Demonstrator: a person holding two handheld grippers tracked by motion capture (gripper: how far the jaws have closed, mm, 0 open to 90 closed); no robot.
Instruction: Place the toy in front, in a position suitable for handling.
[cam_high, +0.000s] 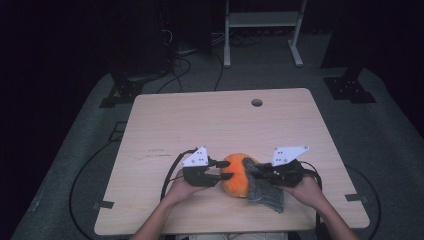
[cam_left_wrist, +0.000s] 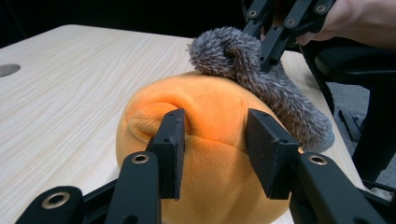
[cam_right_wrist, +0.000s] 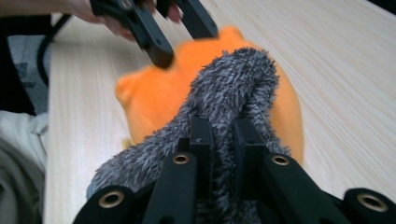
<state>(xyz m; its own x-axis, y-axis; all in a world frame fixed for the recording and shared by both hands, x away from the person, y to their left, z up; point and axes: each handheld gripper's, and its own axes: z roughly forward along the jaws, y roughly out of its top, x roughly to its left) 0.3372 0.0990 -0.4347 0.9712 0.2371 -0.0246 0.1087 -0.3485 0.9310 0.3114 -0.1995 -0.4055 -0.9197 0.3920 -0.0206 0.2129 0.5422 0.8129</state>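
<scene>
The orange plush (cam_high: 236, 176) sits on the table (cam_high: 220, 120) between the two claws. The left claw (cam_left_wrist: 212, 140) pinches its near side. The grey furry cloth (cam_right_wrist: 224, 93), draped over the plush, trails lengthwise back toward the right claw (cam_right_wrist: 223, 154), which pinches it.

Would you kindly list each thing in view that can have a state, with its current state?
Orange plush toy: resting on the table, pinched at one side.
Grey fuzzy cloth: partly draped over the toy, one end lifted and bunched.
Left hand-held gripper: shut on the orange plush toy.
Right hand-held gripper: shut on the grey fuzzy cloth.
Table: bare wood, with a round hole near its far edge.
</scene>
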